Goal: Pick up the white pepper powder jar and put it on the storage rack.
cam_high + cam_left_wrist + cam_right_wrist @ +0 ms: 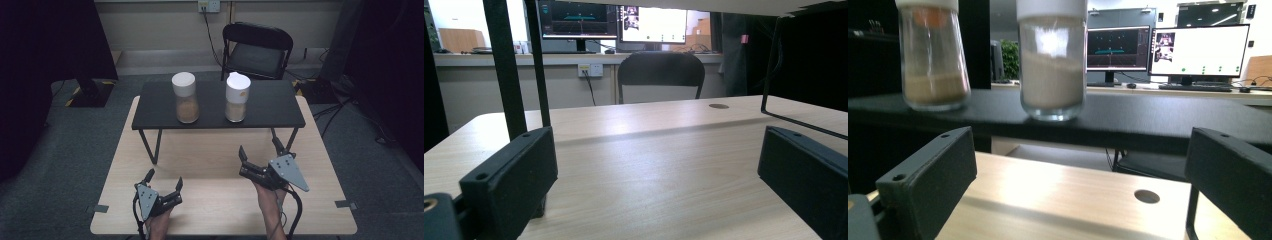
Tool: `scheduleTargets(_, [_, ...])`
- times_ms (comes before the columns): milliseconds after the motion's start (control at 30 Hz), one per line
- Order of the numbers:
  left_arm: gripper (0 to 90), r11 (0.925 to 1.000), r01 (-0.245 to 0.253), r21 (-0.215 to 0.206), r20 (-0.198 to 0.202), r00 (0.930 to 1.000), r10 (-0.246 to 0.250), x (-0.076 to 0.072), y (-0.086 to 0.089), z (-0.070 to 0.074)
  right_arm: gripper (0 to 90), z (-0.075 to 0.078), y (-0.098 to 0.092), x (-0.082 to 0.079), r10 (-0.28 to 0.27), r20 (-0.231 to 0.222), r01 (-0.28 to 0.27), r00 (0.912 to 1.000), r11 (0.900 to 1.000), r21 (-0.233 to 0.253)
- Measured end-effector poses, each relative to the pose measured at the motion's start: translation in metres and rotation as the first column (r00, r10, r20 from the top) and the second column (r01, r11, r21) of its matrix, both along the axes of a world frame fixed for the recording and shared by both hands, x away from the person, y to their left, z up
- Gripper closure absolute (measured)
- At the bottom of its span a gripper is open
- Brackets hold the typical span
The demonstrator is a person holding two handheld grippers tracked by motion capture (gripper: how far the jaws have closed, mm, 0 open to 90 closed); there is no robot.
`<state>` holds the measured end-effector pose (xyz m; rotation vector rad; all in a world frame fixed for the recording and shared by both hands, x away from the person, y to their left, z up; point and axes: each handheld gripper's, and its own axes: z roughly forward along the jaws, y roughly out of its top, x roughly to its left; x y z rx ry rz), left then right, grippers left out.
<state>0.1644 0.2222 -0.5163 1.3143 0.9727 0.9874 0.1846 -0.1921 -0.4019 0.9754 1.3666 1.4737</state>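
Note:
Two glass jars with white lids stand on a low black shelf [265, 102] over the wooden table [215, 150]. The left jar [185, 98] holds brownish powder, the right jar [236, 97] a paler one. In the right gripper view the same jars appear as the left jar [933, 55] and the right jar [1051, 60], ahead of and above the jaws. My left gripper [164, 183] rests low near the table's front edge, open and holding nothing. My right gripper [259, 155] hovers in front of the shelf, open, with nothing between its jaws.
A black folding chair [257, 50] stands behind the table. The shelf's thin black legs [506, 70] rise close to my left gripper. Dark equipment stands [90, 75] flank the table. A small round hole [1147, 196] shows in the wooden tabletop.

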Motion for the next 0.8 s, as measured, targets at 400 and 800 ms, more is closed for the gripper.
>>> scheduleTargets(400, [2.0, 1.0, 0.0, 0.0, 0.0, 1.0, 0.0, 0.0, 0.0, 0.0, 0.0, -0.031, 0.002, -0.009, -0.03, -0.039, 0.029, 0.9988, 0.999, -0.033])
scheduleTargets(800, [1.9, 1.0, 0.0, -0.001, 0.0, 1.0, 0.0, 0.0, 0.0, 0.0, 0.0, -0.062, 0.0, -0.016, -0.045, -0.084, 0.042, 0.9955, 0.998, -0.037])
